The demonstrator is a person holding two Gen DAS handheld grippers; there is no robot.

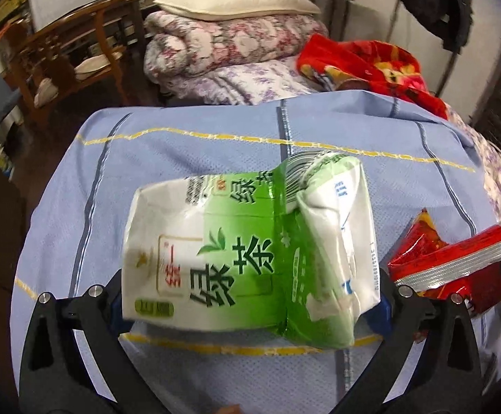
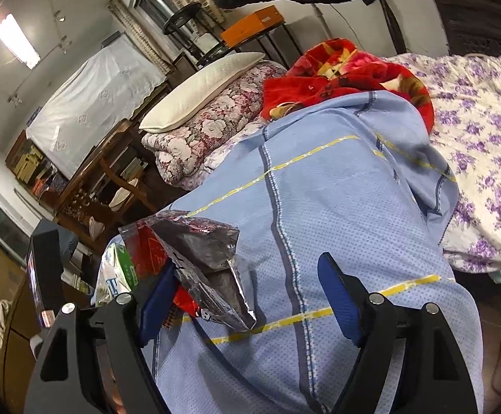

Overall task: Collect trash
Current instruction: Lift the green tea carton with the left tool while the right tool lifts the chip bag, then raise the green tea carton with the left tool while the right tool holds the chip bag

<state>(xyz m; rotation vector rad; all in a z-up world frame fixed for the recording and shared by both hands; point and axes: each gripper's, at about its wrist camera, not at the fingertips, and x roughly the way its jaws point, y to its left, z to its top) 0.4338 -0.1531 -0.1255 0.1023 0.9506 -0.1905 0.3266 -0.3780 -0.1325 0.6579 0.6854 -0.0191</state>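
Note:
A crumpled green and white tea carton (image 1: 250, 252) sits between the fingers of my left gripper (image 1: 254, 307), which is shut on it just above the blue cloth (image 1: 188, 151). A red foil snack wrapper (image 1: 450, 258) lies to its right. In the right wrist view the same wrapper (image 2: 198, 265) rests against the left finger of my right gripper (image 2: 250, 296), whose jaws stand wide open. The wrapper's silver inside faces up. The carton's edge (image 2: 119, 272) shows behind it at the left.
The blue cloth (image 2: 319, 207) covers a bed. Behind it are folded floral quilts (image 1: 229, 45) with a pillow (image 1: 236, 1), a red blanket (image 1: 371, 65), a purple floral sheet (image 2: 485, 145) to the right, and a wooden chair (image 1: 78, 51) on the left.

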